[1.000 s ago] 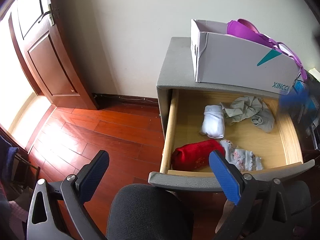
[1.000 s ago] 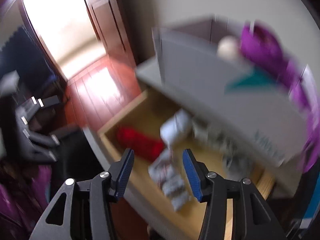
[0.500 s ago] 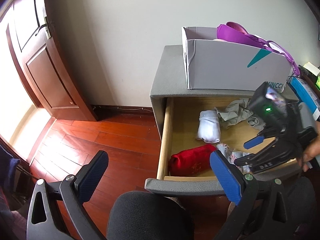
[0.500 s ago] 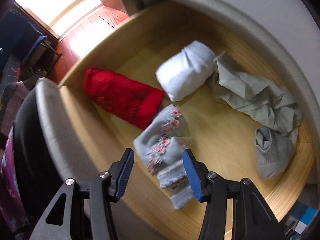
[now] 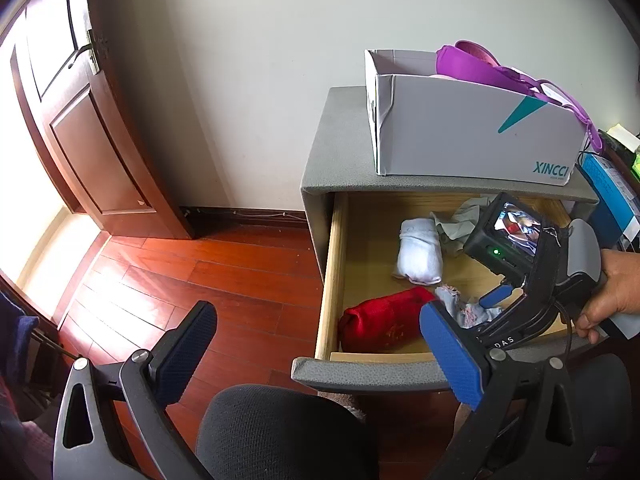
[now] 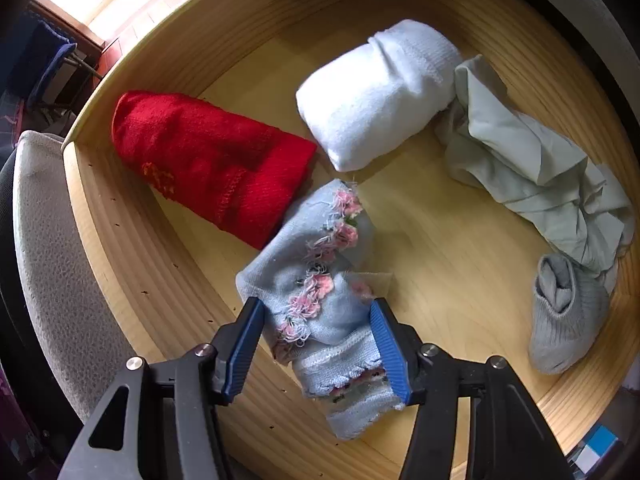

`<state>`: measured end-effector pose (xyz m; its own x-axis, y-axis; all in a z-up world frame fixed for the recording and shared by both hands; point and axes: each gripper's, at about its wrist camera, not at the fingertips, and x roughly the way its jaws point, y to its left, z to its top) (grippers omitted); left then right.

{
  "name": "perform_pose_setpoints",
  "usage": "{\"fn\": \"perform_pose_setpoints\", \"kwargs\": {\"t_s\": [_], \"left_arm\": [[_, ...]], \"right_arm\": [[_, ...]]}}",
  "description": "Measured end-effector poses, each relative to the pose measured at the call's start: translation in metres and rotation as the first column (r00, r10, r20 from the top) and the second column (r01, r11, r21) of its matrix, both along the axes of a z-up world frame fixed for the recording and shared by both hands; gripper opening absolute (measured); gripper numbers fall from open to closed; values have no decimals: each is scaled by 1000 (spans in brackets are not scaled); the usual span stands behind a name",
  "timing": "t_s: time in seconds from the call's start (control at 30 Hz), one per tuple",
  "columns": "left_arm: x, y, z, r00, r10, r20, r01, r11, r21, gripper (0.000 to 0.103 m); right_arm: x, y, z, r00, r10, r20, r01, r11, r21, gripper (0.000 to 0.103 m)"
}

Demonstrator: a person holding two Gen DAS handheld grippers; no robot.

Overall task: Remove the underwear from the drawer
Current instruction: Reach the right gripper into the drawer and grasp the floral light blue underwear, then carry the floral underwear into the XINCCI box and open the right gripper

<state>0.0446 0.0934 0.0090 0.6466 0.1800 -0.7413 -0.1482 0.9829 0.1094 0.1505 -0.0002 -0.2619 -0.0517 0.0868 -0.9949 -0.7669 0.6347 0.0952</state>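
Observation:
The wooden drawer [image 5: 335,264] of a grey nightstand stands open. In it lie a light blue piece of underwear with pink flowers [image 6: 320,280], a red knitted piece [image 6: 208,160], a white roll [image 6: 376,92], a pale green cloth [image 6: 528,160] and a grey sock [image 6: 560,320]. My right gripper [image 6: 318,344] is open, its blue pads on either side of the blue underwear, low in the drawer; it also shows in the left wrist view [image 5: 496,296]. My left gripper [image 5: 320,356] is open and empty, held back above a black chair.
A white shoe box [image 5: 472,136] with a purple bra [image 5: 504,72] draped over it stands on the nightstand top. A black chair back [image 5: 280,432] is just before the drawer front [image 5: 360,376]. A wooden door [image 5: 88,140] and red floorboards lie to the left.
My right gripper has swung down from near the box into the drawer and come around the blue flowered underwear. The left gripper has barely moved.

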Motion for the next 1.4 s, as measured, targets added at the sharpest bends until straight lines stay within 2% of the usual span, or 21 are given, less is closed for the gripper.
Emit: {"fn": "perform_pose_setpoints", "kwargs": {"t_s": [0.03,0.07,0.1,0.13,0.2,0.33,0.5,0.63,0.77,0.87,0.97,1.03,1.1,1.27,1.33,1.4], "left_arm": [[0,0,0,1000,3,-1,-3,1000,1,101],[0,0,0,1000,5,-1,-5,1000,1,101],[0,1,0,1000,6,-1,-6,1000,2,101],[0,1,-1,1000,7,0,-7,1000,3,101],[0,0,-1,1000,9,2,-9,1000,9,101],[0,0,-2,1000,7,2,-7,1000,10,101],[-2,-1,-1,1000,4,11,-4,1000,13,101],[-3,0,-1,1000,5,5,-5,1000,1,101],[-5,-3,1,1000,0,11,0,1000,-3,101],[-8,-7,3,1000,-12,25,12,1000,8,101],[-11,-10,5,999,-25,38,25,999,21,101],[-12,-12,5,999,-33,43,32,999,24,101],[-11,-13,5,998,-39,39,38,999,21,101],[-7,-12,1,999,-41,22,40,999,11,101],[-6,-12,0,999,-40,15,40,999,11,101],[-6,-11,-1,999,-43,12,43,999,3,101]], "right_arm": [[1,-3,0,1000,-19,-11,19,1000,-1,56],[0,-5,-1,999,-31,-14,31,1000,-2,49],[-2,-9,0,999,-34,-18,34,999,11,33],[-4,-10,2,999,-36,3,36,999,10,21],[-11,-11,3,999,-31,43,31,1000,-2,14],[-25,-19,16,993,-42,114,40,999,28,13],[-54,-48,66,973,-157,170,121,971,205,13],[-81,-79,137,941,-266,208,168,904,394,13],[-82,-95,217,911,-333,242,161,829,535,13],[-66,-103,272,894,-374,245,153,771,619,13],[-39,-105,306,858,-430,282,160,745,648,13],[-11,-104,314,838,-468,280,187,729,659,13],[14,-102,317,834,-493,247,218,706,674,13],[64,-66,297,828,-528,192,290,695,658,13],[89,-55,283,821,-556,132,343,663,665,13],[109,-47,272,795,-602,79,408,626,665,13]]}}
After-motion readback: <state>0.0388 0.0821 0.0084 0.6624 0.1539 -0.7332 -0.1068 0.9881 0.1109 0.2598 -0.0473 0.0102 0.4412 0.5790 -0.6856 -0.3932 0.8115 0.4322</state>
